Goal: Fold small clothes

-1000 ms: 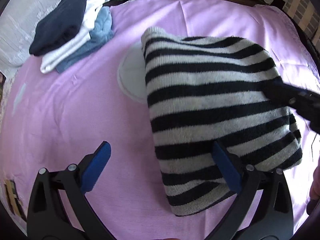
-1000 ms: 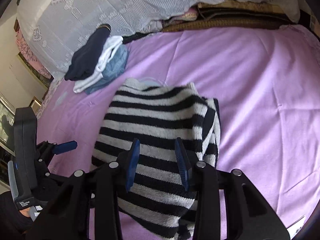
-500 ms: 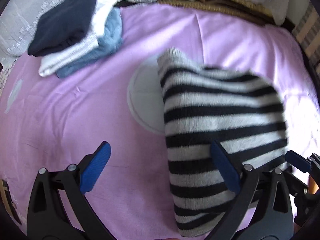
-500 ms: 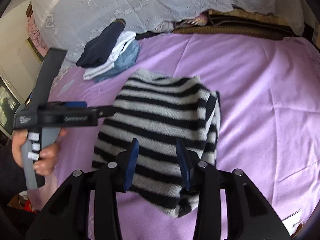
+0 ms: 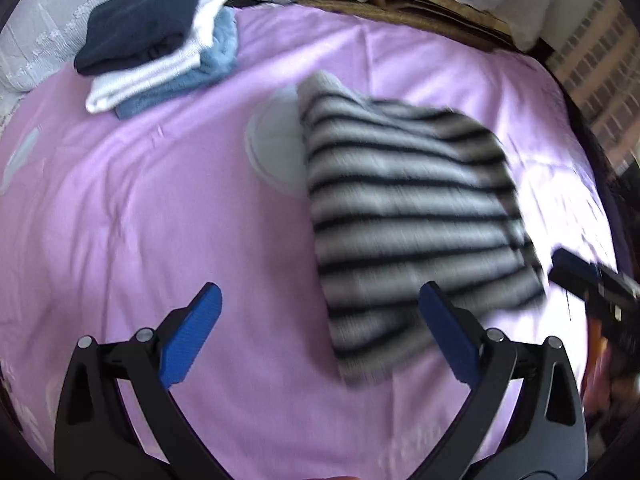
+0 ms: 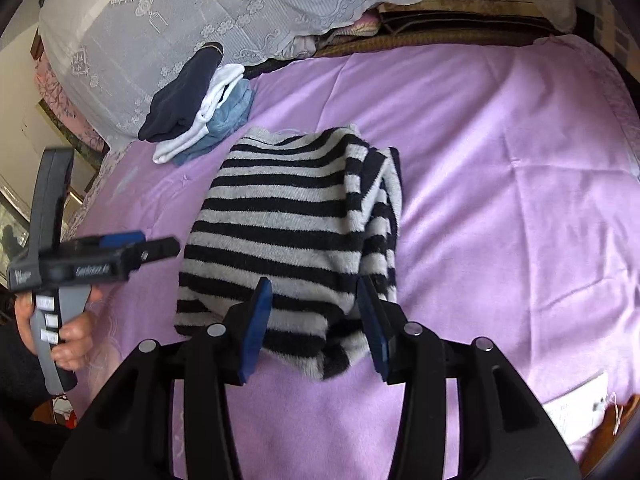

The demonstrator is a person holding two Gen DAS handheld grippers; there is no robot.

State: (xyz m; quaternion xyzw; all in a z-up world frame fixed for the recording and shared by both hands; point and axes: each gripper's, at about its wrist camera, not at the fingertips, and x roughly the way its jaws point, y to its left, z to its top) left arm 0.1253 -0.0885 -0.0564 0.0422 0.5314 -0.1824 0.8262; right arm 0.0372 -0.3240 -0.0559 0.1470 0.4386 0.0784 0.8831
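Observation:
A folded black-and-white striped sweater (image 5: pixel 404 208) lies on the purple bedsheet (image 5: pixel 140 220); it also shows in the right wrist view (image 6: pixel 288 232). My left gripper (image 5: pixel 320 320) is open and empty, held above the sheet at the sweater's near left edge. My right gripper (image 6: pixel 316 312) is open, its blue pads (image 6: pixel 256 320) astride the sweater's near edge without clamping it. In the right wrist view the left gripper (image 6: pixel 132 248) hangs left of the sweater, held by a hand.
A stack of folded clothes, navy, white and blue (image 5: pixel 160 36), sits at the far left (image 6: pixel 200 112). A pale round patch (image 5: pixel 276 152) lies on the sheet beside the sweater. Lace-covered bedding (image 6: pixel 240 12) lines the far edge.
The right gripper's jaws have opened wider and pulled back toward the sweater's near edge. The left gripper has drawn back and lifted away from the sweater, staying open.

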